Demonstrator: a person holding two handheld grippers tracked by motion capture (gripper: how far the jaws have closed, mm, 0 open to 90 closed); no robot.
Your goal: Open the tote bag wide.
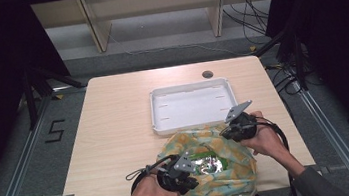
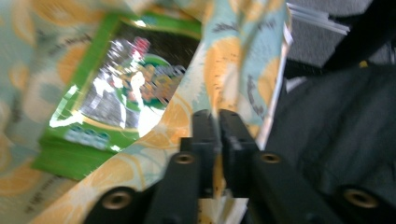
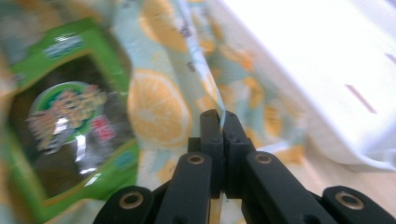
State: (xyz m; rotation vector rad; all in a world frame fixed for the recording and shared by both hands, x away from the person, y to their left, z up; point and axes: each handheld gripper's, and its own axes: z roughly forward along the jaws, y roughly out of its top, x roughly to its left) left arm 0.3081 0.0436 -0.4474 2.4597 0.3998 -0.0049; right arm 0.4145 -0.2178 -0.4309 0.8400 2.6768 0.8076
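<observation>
Tabletop (image 1: 116, 135): both grippers pinch bag (image 1: 232, 171) edges.

- Cloth bag (image 1: 221, 170): pale teal ground, printed with orange and yellow citrus slices.
- Snack packet (image 2: 116, 98): bright green border, dark panel, silvery glare.
- Tray (image 1: 191, 107): plain white.
- Table (image 1: 116, 130): light wood grain.
- Grippers: black.

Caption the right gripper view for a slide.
Right gripper clamps the lemon-print cloth bag's rim beside a green snack packet.
</observation>
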